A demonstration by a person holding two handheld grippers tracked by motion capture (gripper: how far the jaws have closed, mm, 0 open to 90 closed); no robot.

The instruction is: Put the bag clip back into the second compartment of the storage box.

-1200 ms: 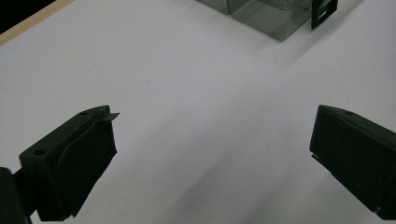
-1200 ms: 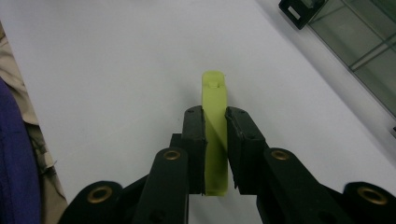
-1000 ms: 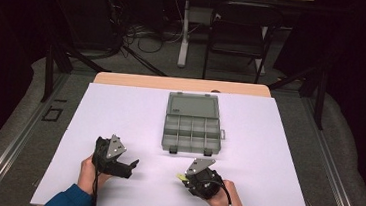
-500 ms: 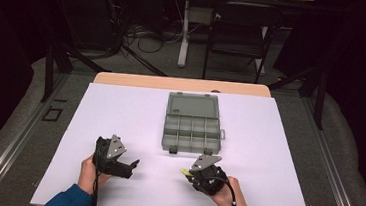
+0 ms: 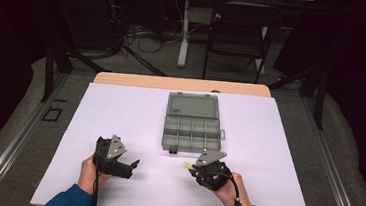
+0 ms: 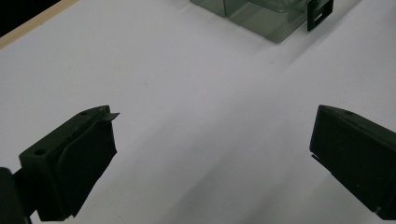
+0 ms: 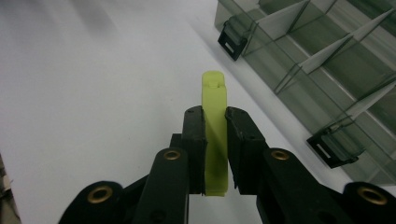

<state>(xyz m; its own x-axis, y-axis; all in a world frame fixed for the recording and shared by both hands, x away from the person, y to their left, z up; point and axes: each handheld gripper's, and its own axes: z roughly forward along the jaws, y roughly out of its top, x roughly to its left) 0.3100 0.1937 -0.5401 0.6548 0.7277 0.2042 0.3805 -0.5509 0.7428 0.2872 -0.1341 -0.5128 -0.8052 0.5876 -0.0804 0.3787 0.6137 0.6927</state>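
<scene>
**Yellow piece clamped, box just ahead**

Since a second ago my right gripper (image 5: pixel 189 167) has shifted only slightly, its nose now turned a little more toward 10 o'clock; my left gripper (image 5: pixel 134 165) has not moved.

From the high view, the open compartment box (image 5: pixel 191 129) sits at table centre, lid laid back toward 12 o'clock. My right gripper rests on the white table (image 5: pixel 276 156) just beyond the box's near edge, at about 5 o'clock from it, with a yellow tip showing at its nose. My left gripper lies at 7 o'clock from the box, well apart from it.

In the left gripper view, the jaws stand wide with nothing between them, only bare table, and a corner of the box at 1 o'clock.

In the right gripper view, the jaws are narrow and pressed on a flat yellow piece (image 7: pixel 215 126) standing on edge, its end poking out toward 12 o'clock. The box's dividers and two black latches (image 7: pixel 233 39) run along at 2 o'clock.

To do this well, I judge I should lift the piece over the front wall first, line it up with one compartment between dividers, lower it, and only then ease the jaws apart.
</scene>
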